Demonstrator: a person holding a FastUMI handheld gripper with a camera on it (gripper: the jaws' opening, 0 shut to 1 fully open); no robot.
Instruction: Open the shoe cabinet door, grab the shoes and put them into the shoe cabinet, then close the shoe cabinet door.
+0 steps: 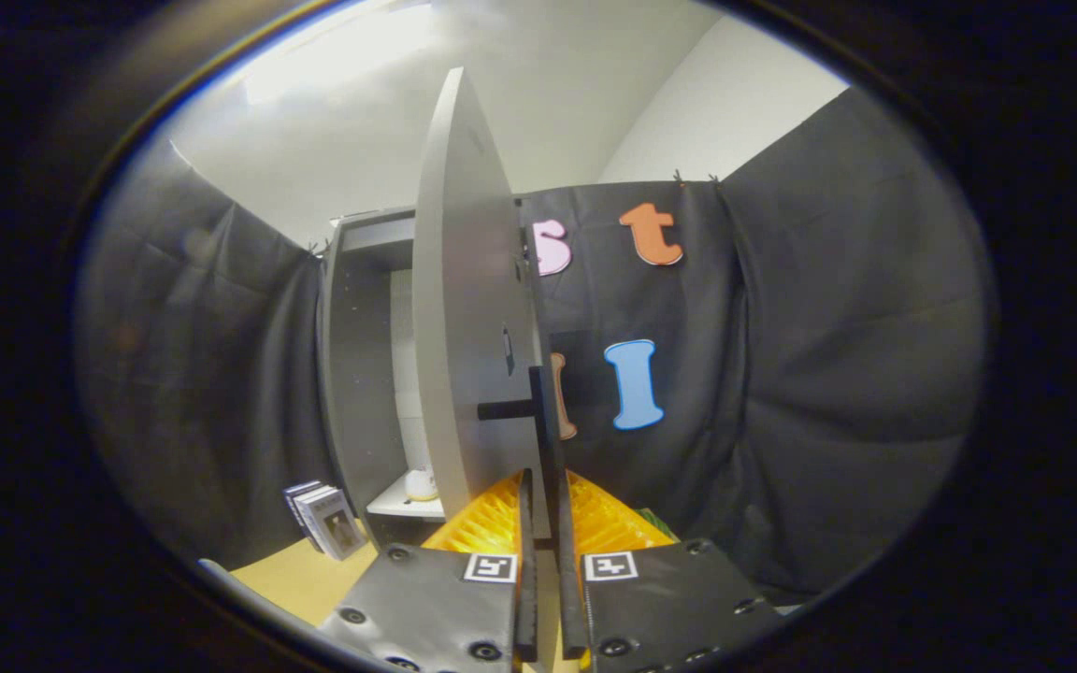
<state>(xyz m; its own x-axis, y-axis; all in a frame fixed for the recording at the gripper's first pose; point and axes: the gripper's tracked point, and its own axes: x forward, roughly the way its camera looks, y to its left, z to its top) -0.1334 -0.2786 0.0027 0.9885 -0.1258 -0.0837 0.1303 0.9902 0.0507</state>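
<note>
The grey shoe cabinet (351, 374) stands just ahead to the left, its door (464, 327) swung out so I see it nearly edge-on. A black bar handle (537, 402) runs down the door's outer face on a short standoff. My gripper (546, 486) is at the lower end of that handle, its two fingers drawn close with the bar caught between them. Inside the cabinet a white shelf (398, 508) carries a small pale rounded thing (422, 483), partly hidden by the door; I cannot tell if it is a shoe.
A few books (325, 521) lean against the cabinet's left foot on a light wooden surface (305, 575). Black cloth walls close in left, behind and right of the cabinet.
</note>
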